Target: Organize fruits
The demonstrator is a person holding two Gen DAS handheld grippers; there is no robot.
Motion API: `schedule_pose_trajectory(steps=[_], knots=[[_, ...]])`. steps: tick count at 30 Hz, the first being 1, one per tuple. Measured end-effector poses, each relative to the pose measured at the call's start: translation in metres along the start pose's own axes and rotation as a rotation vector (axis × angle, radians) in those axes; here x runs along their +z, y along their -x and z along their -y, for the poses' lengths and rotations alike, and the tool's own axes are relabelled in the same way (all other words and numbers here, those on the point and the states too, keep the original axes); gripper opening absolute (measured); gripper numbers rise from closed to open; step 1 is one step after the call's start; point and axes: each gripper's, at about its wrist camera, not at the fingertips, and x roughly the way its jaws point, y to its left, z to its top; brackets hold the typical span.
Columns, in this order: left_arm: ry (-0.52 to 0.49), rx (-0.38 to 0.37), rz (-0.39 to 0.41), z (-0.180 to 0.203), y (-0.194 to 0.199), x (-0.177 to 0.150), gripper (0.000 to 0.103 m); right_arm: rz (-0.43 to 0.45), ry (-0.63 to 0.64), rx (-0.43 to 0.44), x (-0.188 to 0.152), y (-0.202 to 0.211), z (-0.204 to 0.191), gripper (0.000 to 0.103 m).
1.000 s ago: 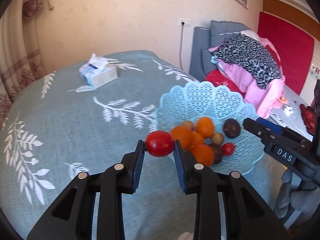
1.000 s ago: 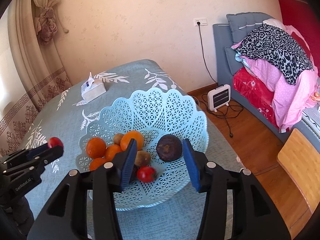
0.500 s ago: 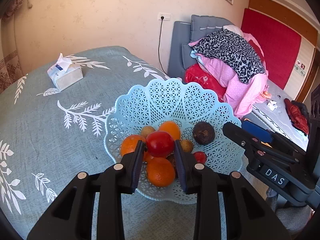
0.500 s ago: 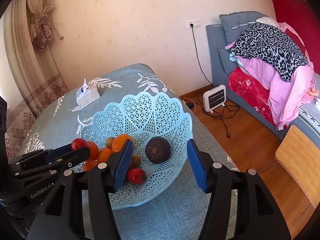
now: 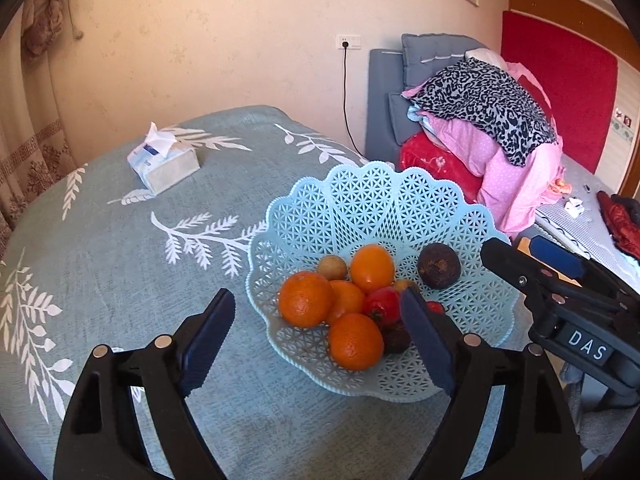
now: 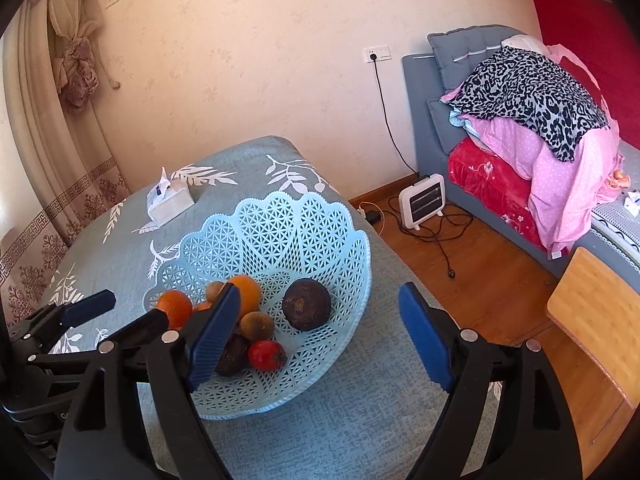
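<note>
A light blue lattice basket (image 5: 360, 208) (image 6: 272, 232) stands on the table and holds several oranges (image 5: 306, 300), a red tomato (image 5: 382, 306), small brown fruits and a dark round fruit (image 5: 439, 266) (image 6: 306, 304). A second red tomato (image 6: 266, 355) lies near the basket's front. My left gripper (image 5: 316, 338) is open and empty just above the basket's near edge, the tomato lying between its fingers. My right gripper (image 6: 318, 334) is open and empty over the basket's right side; it also shows in the left wrist view (image 5: 532, 256).
The table has a teal cloth (image 5: 120, 248) with white leaves. A tissue box (image 5: 164, 162) (image 6: 168, 200) sits at its far side. A sofa with piled bedding (image 6: 520, 120), a small heater (image 6: 422, 202) with cables on the floor, and a wooden stool (image 6: 596, 320) are to the right.
My left gripper carried the red tomato over the basket, opened and let it go among the oranges. My right gripper opened wider and drew slightly back.
</note>
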Motion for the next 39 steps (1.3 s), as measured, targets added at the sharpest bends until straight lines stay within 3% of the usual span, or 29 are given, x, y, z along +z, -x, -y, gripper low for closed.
schedule_pose_trajectory(steps=[4, 11, 17, 24, 39], knots=[[-0.006, 0.04, 0.023, -0.002, 0.007, -0.001, 0.088, 0.009, -0.011, -0.005, -0.001, 0.002, 0.002, 0.095], [-0.009, 0.088, 0.039, -0.003, 0.015, -0.004, 0.088, 0.002, 0.012, -0.012, -0.004, 0.002, -0.002, 0.1], [0.002, 0.111, 0.046, -0.005, 0.02, -0.007, 0.09, -0.034, 0.07, -0.039, -0.008, -0.002, -0.01, 0.1], [-0.006, 0.165, 0.075, -0.007, 0.029, -0.012, 0.09, 0.031, 0.195, -0.122, -0.012, 0.007, -0.029, 0.1], [0.012, 0.26, 0.085, -0.026, 0.04, -0.028, 0.09, 0.066, 0.252, -0.191, -0.019, 0.015, -0.044, 0.1]])
